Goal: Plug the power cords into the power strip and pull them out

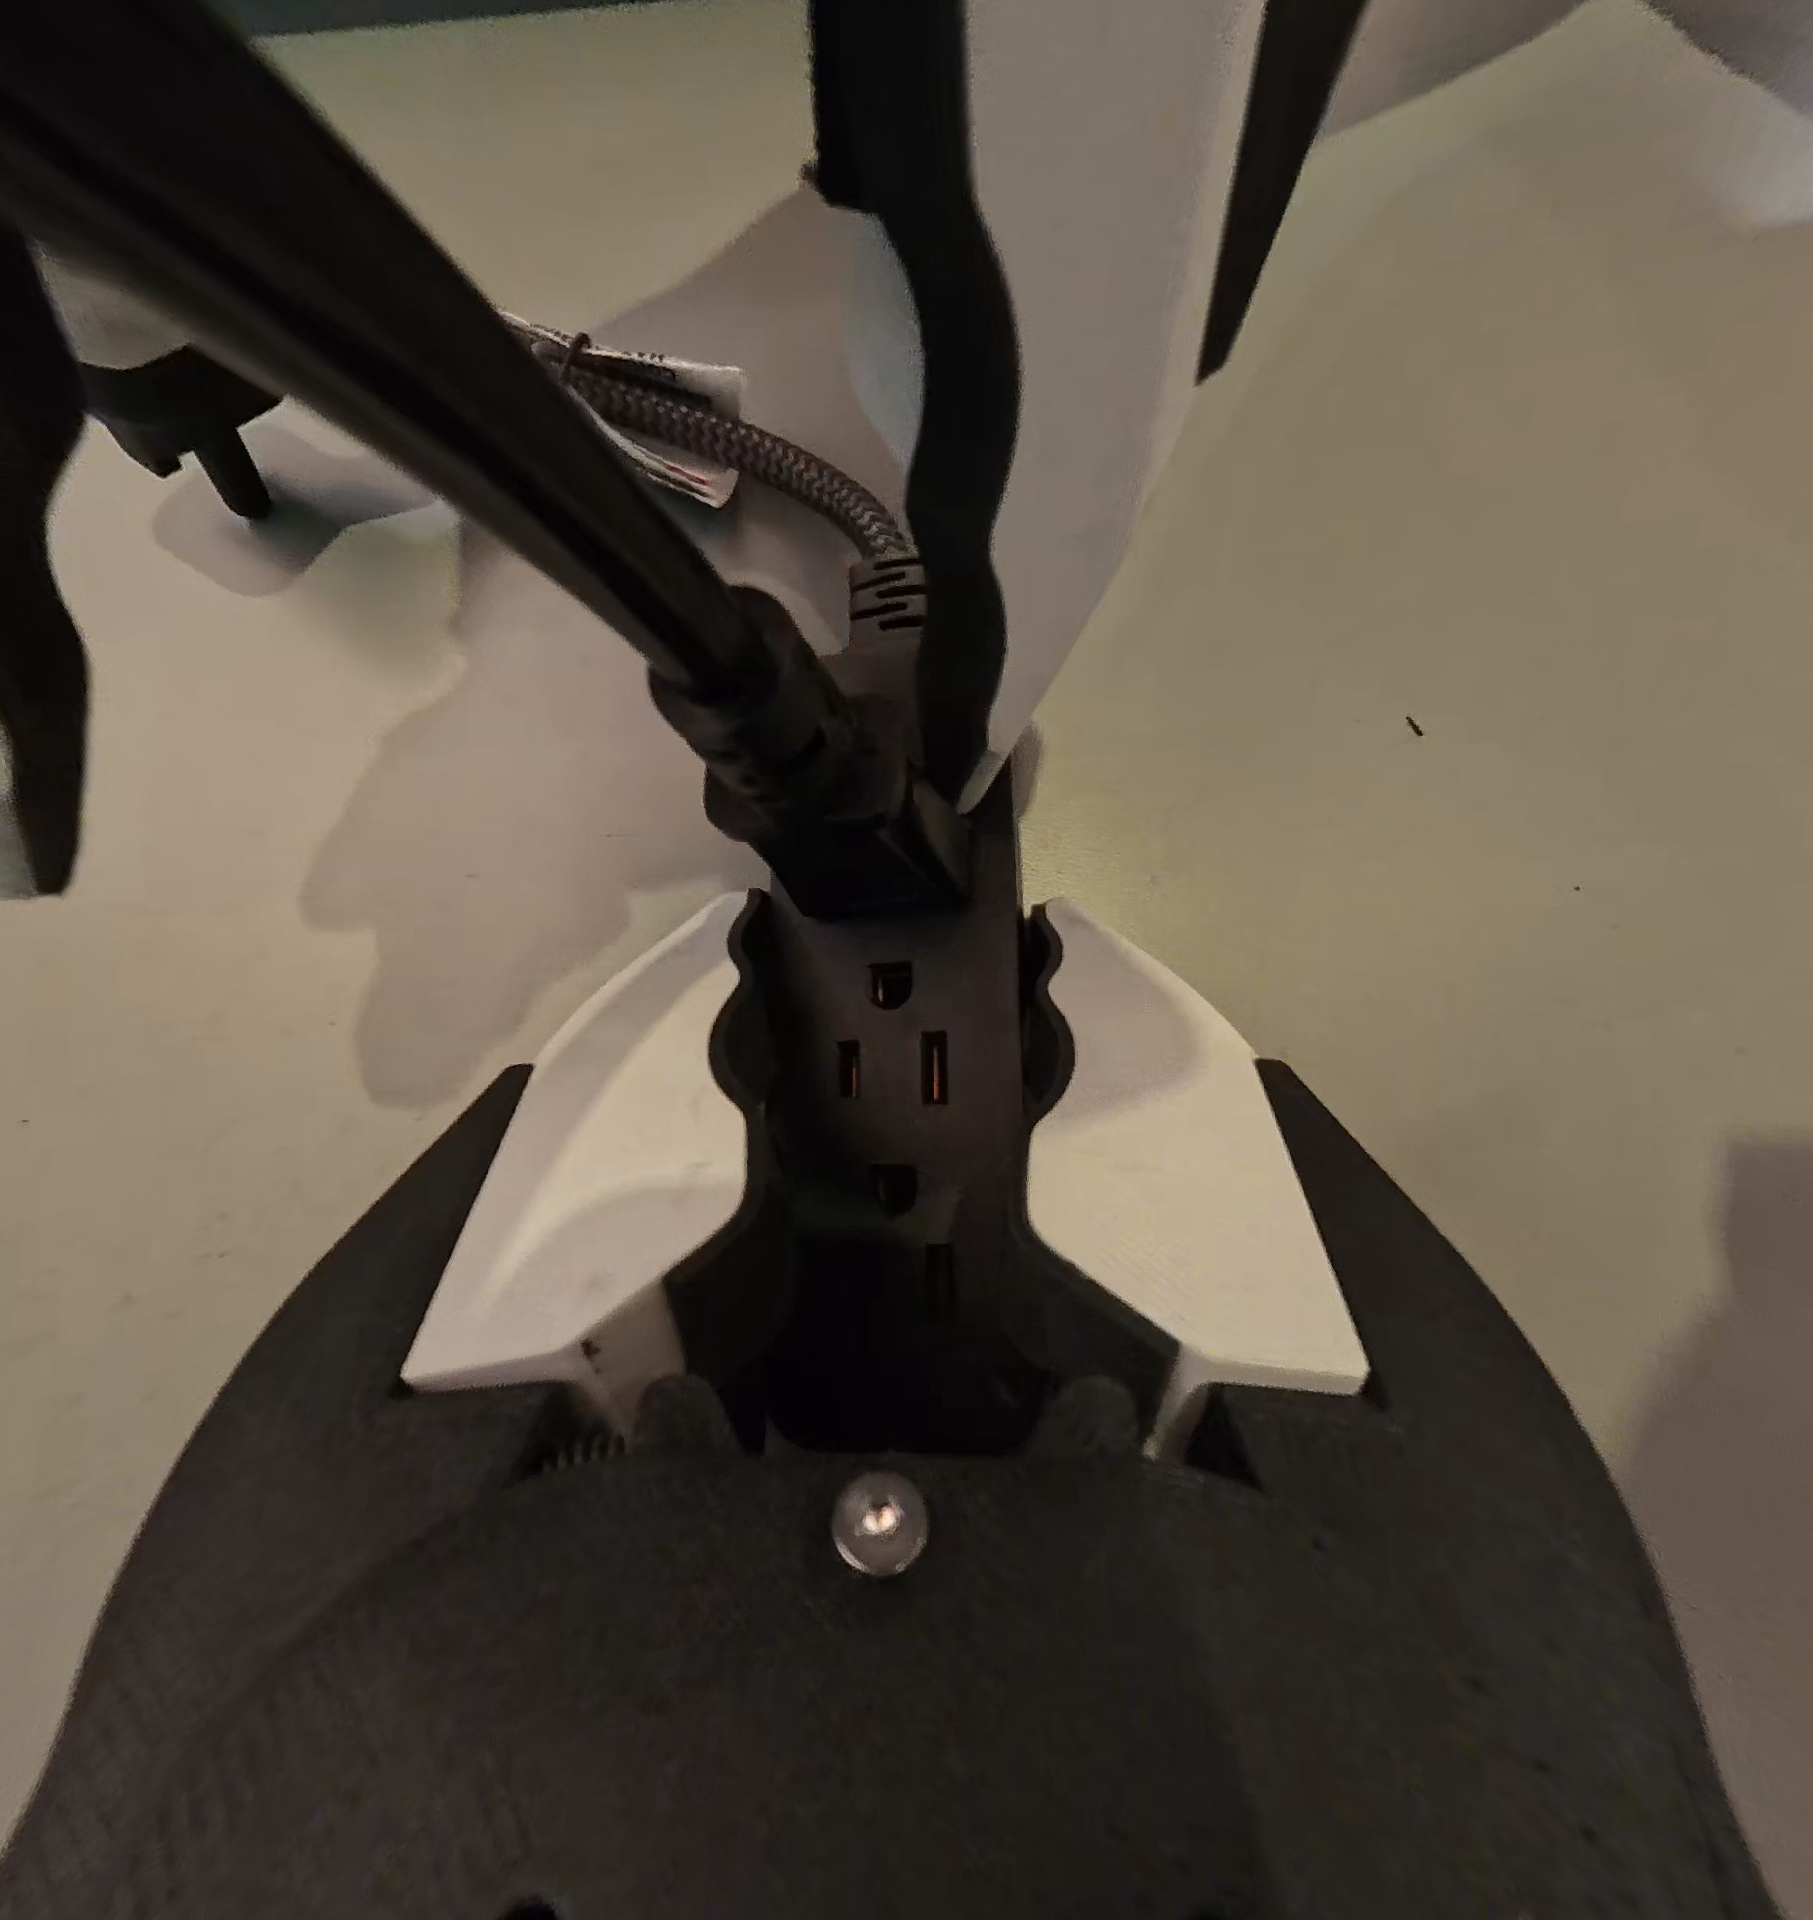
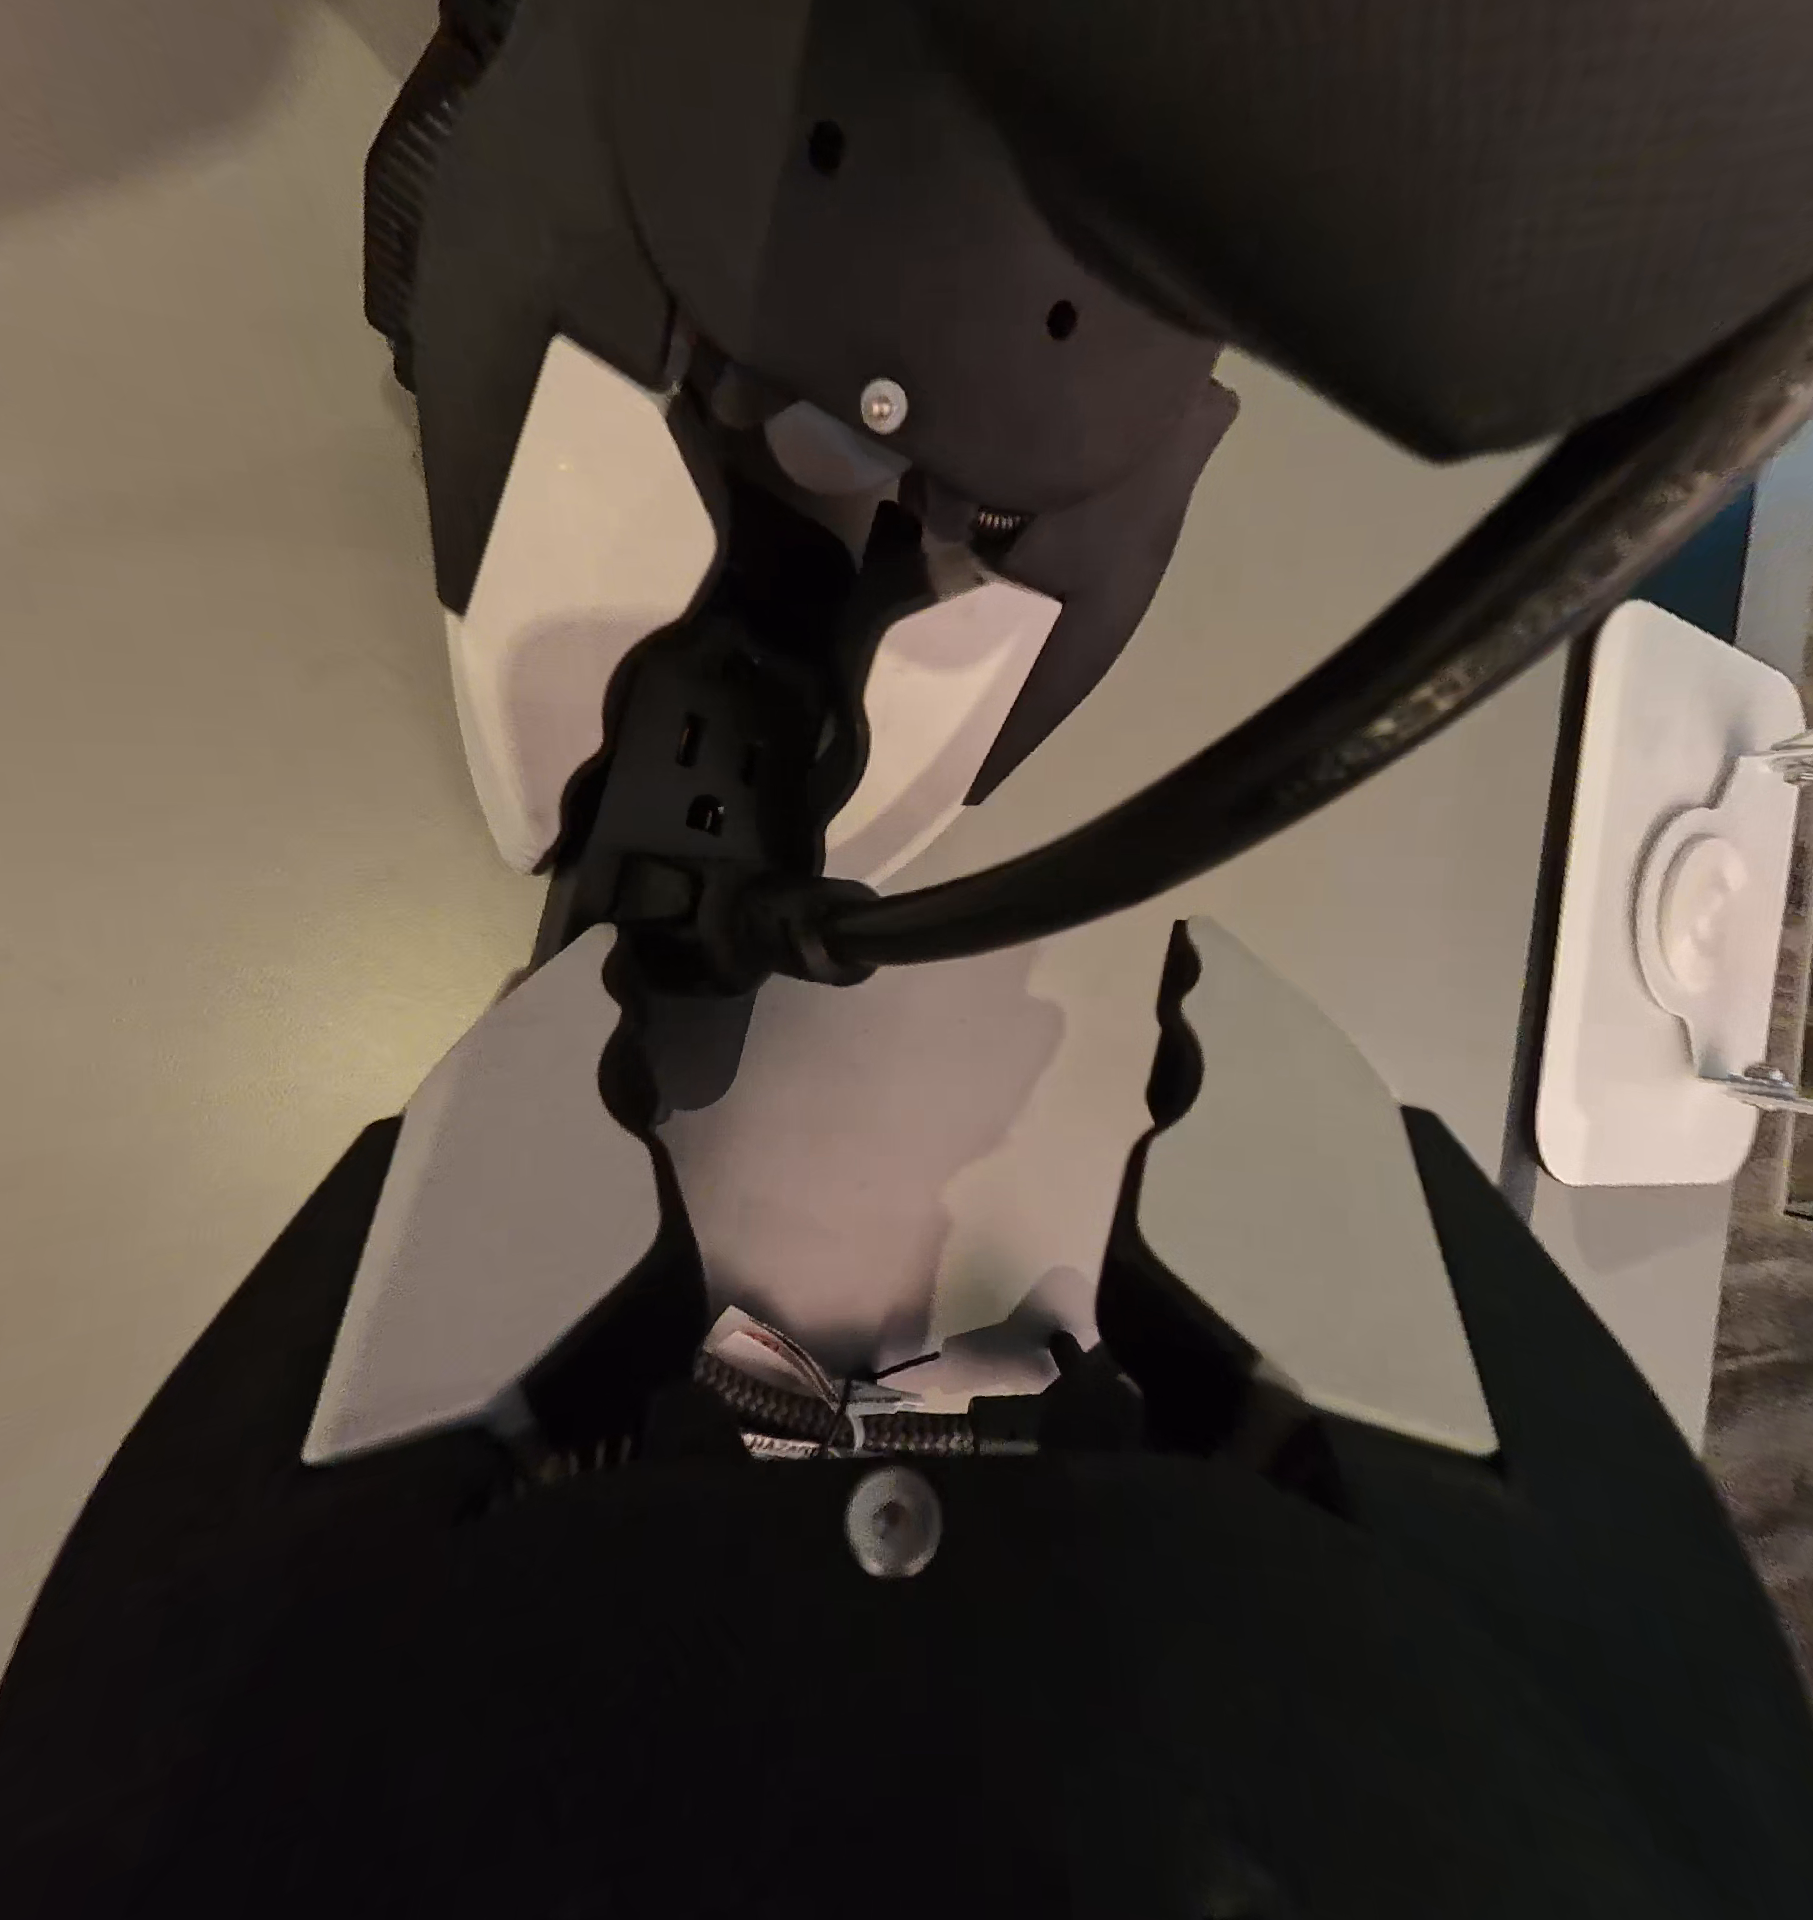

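The black power strip (image 1: 886,1081) lies lengthwise between the fingers of the left gripper (image 1: 889,1023), which is clenched on its two long sides. One bare socket faces up between the wavy black finger pads (image 1: 741,1023), and part of another shows nearer the gripper body. At the strip's far end a black plug (image 1: 850,831) sits in a socket, and its thick black power cord (image 1: 382,364) runs from there up and away to the left. Just beyond the plug, a grey braided cable (image 1: 777,457) with a white tag leaves the strip's end.

The right gripper (image 2: 897,1023) faces the strip from that far end with its jaws spread wide; its left finger (image 2: 632,1039) touches or nearly touches the plug (image 2: 715,925), the other stands well apart, and nothing is pinched between them. In its own view the braided cable (image 2: 777,1418) passes under its body. All rest on a pale tabletop (image 1: 1401,727). Past the table's edge, to the right of the strip in the right wrist view, hangs a white mounting plate (image 2: 1660,894).
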`<state>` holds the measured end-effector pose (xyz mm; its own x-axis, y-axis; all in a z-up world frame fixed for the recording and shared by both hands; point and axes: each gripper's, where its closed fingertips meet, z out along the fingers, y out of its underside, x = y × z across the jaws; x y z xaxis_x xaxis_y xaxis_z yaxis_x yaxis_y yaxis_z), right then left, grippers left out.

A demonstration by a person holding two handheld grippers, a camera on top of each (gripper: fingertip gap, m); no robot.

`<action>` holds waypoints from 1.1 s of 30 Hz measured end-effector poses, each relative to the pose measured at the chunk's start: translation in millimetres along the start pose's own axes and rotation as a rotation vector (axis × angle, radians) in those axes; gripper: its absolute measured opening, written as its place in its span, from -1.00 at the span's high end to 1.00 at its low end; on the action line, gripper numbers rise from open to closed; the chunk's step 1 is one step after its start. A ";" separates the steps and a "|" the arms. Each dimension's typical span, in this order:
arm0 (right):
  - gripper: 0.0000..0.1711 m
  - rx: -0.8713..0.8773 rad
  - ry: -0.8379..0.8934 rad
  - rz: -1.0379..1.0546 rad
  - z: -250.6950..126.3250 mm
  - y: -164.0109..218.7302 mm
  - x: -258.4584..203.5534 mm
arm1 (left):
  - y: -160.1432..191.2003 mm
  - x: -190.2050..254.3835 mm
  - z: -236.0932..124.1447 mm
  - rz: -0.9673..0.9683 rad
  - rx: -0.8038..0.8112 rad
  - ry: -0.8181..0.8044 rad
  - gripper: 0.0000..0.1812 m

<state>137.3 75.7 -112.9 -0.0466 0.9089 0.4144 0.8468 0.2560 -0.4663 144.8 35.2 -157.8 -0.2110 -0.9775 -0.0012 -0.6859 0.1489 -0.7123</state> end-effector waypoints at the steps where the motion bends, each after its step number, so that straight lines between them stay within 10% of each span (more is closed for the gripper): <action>1: -0.09 -0.005 0.016 -0.001 -0.4 -0.9 -1.6 | -0.8 0.0 0.5 -0.002 0.002 -0.004 0.51; 18: 0.32 0.179 0.488 -0.041 -19.2 -2.2 -18.9 | -3.6 -0.7 3.3 -0.031 0.006 -0.044 0.53; 33: 0.06 0.127 0.178 -0.033 -12.4 -2.6 -16.0 | -4.3 4.2 4.0 0.012 0.008 -0.001 0.52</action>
<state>142.4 56.4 -108.6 0.0305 0.8297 0.5574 0.7722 0.3346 -0.5401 149.6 29.8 -157.6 -0.2184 -0.9758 -0.0104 -0.6781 0.1594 -0.7175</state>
